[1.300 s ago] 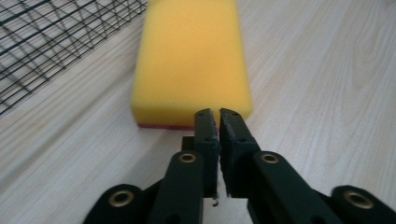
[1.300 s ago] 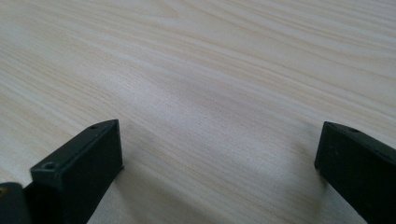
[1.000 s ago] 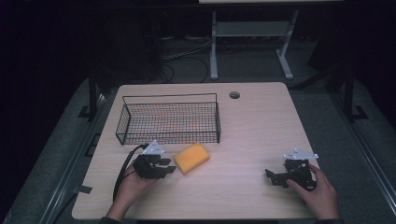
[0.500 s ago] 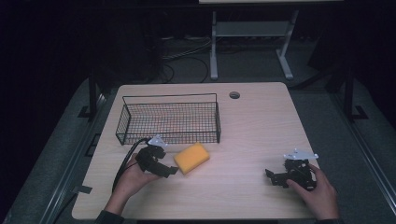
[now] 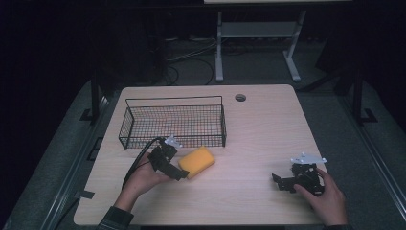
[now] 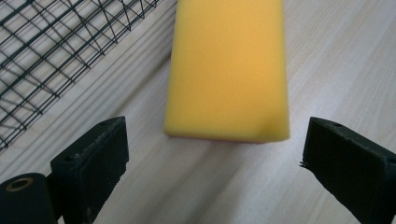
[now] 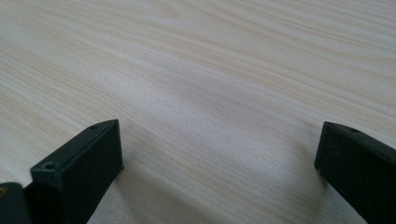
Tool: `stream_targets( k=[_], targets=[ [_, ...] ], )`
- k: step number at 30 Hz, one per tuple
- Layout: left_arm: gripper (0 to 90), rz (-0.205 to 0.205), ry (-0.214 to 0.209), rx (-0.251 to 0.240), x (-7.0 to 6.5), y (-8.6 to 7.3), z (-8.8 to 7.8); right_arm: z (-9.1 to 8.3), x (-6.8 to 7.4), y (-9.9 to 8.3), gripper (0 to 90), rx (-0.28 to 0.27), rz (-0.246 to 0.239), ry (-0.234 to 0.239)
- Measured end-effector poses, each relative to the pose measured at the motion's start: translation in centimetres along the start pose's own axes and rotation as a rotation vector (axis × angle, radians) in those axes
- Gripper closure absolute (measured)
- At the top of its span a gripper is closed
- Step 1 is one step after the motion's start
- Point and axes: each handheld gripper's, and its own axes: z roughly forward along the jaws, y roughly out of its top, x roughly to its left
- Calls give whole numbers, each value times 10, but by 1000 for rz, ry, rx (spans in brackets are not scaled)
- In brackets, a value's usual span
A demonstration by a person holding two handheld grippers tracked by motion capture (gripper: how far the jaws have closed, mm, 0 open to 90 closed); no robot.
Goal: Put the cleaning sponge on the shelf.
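L gripper (image 6: 210, 163): jaws wide, just been opening, nothing gripped | yellow sponge (image 6: 229, 70): flat on table (image 5: 258, 124), just ahead of L fingertips, near end not yet between pads, apart from both | wire basket (image 6: 56, 51): beyond L jaw, just beside sponge | R gripper (image 7: 219, 158): jaws wide, bare tabletop between, well apart from sponge

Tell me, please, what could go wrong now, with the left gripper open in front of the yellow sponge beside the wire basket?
1. The sponge lies just ahead of the left gripper, whose jaws have just been opening and hold nothing. Pushing forward might slide the sponge instead of gripping it.
2. The wire basket stands close behind; lifting low could catch its rim.
3. Soft foam may deform and slip if pinched only at its end.
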Motion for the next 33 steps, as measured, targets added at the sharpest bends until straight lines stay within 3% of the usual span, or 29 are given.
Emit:
stream_targets(
  k=[27, 33],
  targets=[
    [65, 83, 29, 98, -14, 44, 34, 0, 0, 0, 1, 0, 0, 0],
    [65, 108, 54, 112, -17, 53, 41, 0, 0, 0, 1, 0, 0, 0]
  ],
)
